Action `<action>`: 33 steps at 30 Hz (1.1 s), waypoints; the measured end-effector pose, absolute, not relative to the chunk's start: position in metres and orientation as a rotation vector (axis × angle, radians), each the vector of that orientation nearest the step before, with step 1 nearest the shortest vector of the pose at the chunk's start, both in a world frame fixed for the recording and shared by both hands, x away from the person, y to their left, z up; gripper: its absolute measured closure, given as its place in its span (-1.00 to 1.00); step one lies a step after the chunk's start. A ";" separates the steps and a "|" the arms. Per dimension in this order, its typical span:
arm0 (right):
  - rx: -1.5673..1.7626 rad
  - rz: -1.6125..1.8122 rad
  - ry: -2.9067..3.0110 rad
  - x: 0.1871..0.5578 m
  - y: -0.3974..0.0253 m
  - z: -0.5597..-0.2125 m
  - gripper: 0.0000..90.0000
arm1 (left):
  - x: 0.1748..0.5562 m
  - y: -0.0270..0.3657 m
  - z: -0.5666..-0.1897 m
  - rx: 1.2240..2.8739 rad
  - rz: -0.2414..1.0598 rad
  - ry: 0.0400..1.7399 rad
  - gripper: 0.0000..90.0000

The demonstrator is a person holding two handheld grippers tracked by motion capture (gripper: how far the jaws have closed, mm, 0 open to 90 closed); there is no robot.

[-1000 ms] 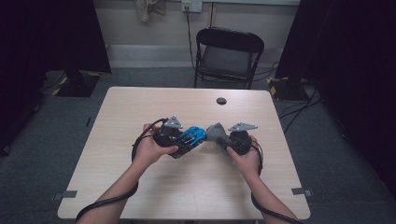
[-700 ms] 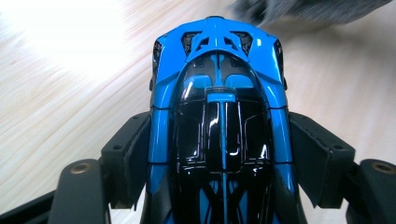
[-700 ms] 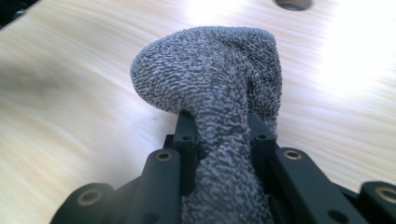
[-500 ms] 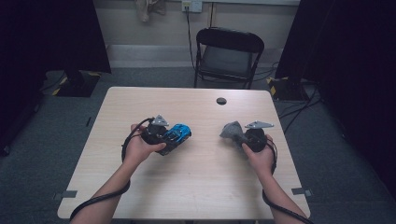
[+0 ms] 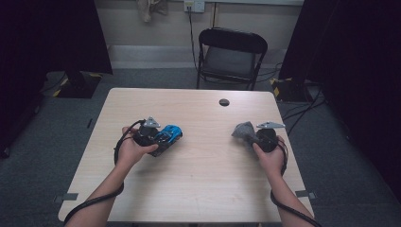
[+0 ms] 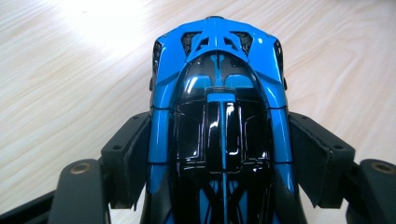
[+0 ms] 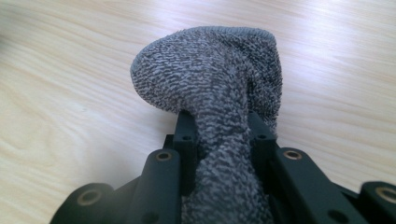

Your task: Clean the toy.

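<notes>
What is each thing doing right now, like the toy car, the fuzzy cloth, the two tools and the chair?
Glossy blue and black toy car: right way up, clamped by its sides.
Fuzzy grey terry cloth: bunched, pinched between jaws.
Left tool: shut on the car.
Right tool: shut on the cloth.
Black folding chair: unfolded, empty, behind the table.
Light wooden table: standing level.

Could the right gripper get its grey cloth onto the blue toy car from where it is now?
Probably yes: bare table lies between the right gripper, shut on the grey cloth, and the blue toy car in the left gripper.
</notes>
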State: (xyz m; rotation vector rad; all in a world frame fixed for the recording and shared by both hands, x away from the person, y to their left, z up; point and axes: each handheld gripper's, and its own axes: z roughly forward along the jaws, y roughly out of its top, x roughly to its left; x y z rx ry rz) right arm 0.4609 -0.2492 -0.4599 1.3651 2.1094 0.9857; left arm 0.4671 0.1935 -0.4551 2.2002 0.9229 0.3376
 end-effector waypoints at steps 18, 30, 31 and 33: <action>1.442 0.975 2.087 0.474 -0.263 -0.478 0.57 | 0.488 0.215 -0.483 2.163 0.363 1.069 -0.38; 1.442 0.974 2.096 0.479 -0.263 -0.483 0.53 | 0.494 0.212 -0.485 2.168 0.349 1.084 -0.38; 1.442 0.974 2.095 0.479 -0.263 -0.483 0.52 | 0.494 0.211 -0.485 2.169 0.351 1.086 -0.38; 1.441 0.977 2.095 0.479 -0.262 -0.483 0.51 | 0.494 0.211 -0.485 2.175 0.354 1.086 -0.38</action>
